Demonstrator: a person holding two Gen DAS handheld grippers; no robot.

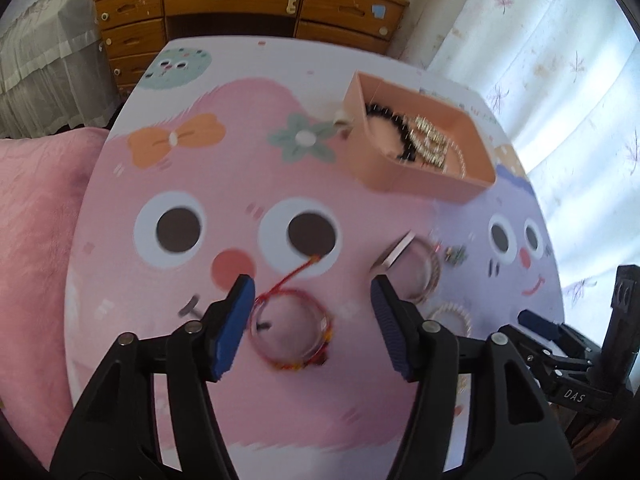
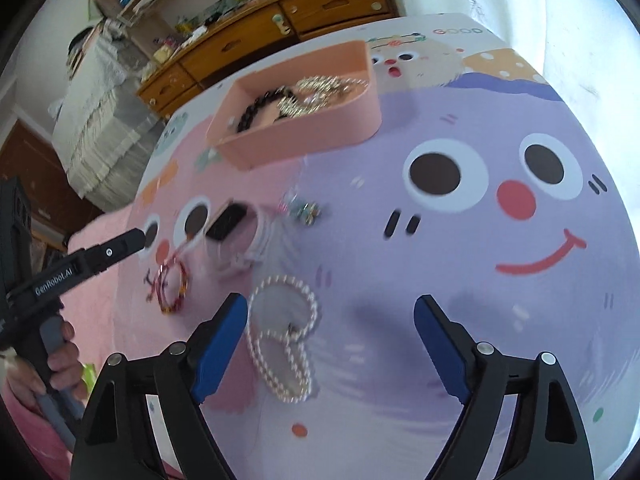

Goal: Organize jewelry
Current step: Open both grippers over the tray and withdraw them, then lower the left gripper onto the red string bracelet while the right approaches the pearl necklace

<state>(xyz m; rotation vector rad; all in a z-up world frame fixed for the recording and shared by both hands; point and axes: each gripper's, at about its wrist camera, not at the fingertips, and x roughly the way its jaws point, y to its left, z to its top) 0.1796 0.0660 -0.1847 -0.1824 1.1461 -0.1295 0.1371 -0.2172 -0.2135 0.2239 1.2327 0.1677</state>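
A peach tray (image 1: 424, 182) (image 2: 304, 144) holds a black bead bracelet (image 1: 380, 114) and gold chains (image 1: 430, 142). My left gripper (image 1: 312, 296) is open just above a red string bracelet (image 1: 290, 330), which lies between its fingers; the bracelet also shows in the right wrist view (image 2: 172, 286). My right gripper (image 2: 330, 312) is open and empty; a white pearl necklace (image 2: 282, 336) lies by its left finger. A pink watch (image 1: 408, 268) (image 2: 240, 236) and a small colourful earring (image 2: 306, 210) lie between the tray and the grippers.
The table (image 1: 180, 184) carries a cartoon-face mat. A wooden dresser (image 1: 240, 12) stands behind it, a pink cushion (image 1: 36, 216) at the left, a white curtain (image 1: 560, 80) at the right. My left gripper shows at the left in the right wrist view (image 2: 100, 256).
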